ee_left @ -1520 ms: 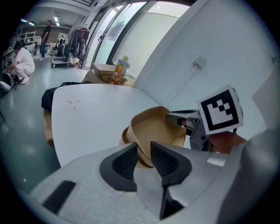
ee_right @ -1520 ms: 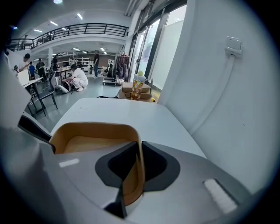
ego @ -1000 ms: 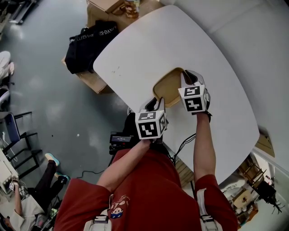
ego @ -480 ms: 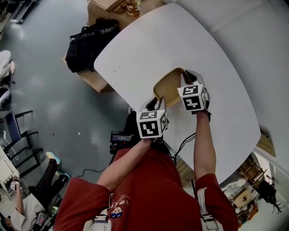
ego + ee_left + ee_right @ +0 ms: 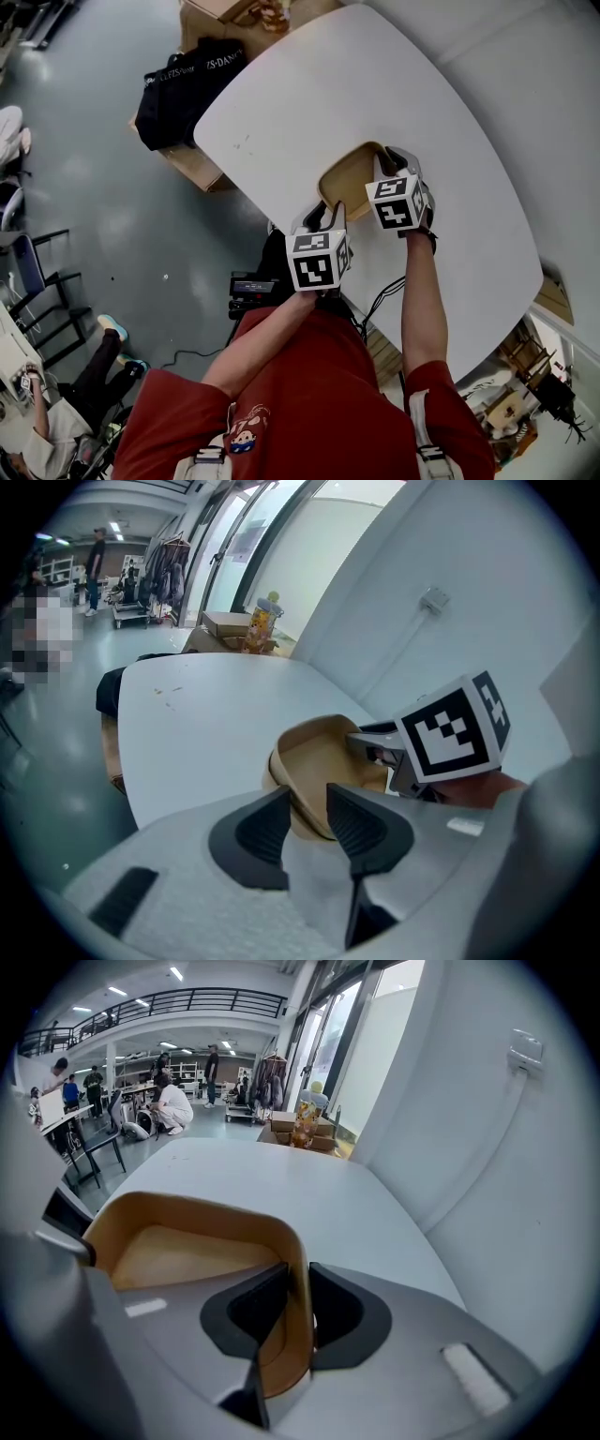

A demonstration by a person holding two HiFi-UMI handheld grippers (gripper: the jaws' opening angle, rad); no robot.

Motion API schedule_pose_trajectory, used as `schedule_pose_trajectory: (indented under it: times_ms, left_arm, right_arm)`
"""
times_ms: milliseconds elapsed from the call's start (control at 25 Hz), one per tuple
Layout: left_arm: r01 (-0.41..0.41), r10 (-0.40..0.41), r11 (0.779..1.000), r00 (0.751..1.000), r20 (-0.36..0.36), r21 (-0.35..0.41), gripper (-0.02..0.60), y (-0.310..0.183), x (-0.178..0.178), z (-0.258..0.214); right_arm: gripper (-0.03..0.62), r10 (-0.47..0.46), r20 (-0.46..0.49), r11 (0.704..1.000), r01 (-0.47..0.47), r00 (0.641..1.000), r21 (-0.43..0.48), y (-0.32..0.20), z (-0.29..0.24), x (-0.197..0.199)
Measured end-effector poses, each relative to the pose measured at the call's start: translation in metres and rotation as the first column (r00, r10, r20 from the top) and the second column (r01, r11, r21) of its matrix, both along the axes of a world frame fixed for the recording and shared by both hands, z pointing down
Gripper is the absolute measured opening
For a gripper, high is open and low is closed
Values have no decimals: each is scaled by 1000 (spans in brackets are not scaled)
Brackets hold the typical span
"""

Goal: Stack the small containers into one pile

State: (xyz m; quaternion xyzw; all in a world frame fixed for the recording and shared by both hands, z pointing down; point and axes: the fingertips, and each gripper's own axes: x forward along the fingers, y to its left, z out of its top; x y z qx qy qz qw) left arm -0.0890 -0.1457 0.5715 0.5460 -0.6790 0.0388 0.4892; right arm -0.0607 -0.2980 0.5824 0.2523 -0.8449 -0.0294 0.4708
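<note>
Tan container (image 5: 352,178) is seen on the white table (image 5: 309,94), centre of the head view, close to the table's near edge. It is flanked by both grippers.

Left gripper (image 5: 307,822): jaws have just been opening. They are set moderately apart with the container's near rim between them, and no pad is seen pressing.

Right gripper (image 5: 298,1307): jaws have just been opening too. They are narrow, with the side wall standing between the pads, very close on both sides. The grip is judged to be let go.

Risks:
- The wall could be snagged by the right pads on withdrawal, since little clearance is left, and the container lifted or tilted.
- A drag toward the person could send it over the near edge.
- If nested pieces are present, they could be shifted apart.

Views:
- Table edge and both grippers' placing are given only by the head view, where the jaws are hidden under the marker cubes.
- A doubled rim line, possibly two nested containers, is shown only by the left gripper view.
- Wall-between-pads and the bare inner floor are shown only by the right gripper view.
</note>
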Motion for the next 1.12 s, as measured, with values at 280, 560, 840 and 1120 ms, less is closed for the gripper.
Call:
schedule_pose_trajectory:
  times_ms: [280, 560, 840, 1120]
  left_arm:
    - [-4, 3, 1000, 999, 39, 13, 156, -2, -3, -4]
    - [4, -5, 1000, 998, 61, 17, 183, -1, -6, -4]
    - [3, -4, 1000, 997, 72, 19, 187, 2, -9, -4]
    - [-6, 2, 999, 994, 105, 34, 189, 0, -14, -10]
  right_arm:
    - [87, -3, 1, 1000, 3, 1000, -1, 1, 3, -1]
    - [104, -2, 9, 1000, 2, 1000, -4, 3, 3, -1]
    - [130, 5, 18, 1000, -5, 1000, -7, 6, 2, 0]
    - [140, 30, 46, 1000, -30, 999, -3, 6, -5, 4]
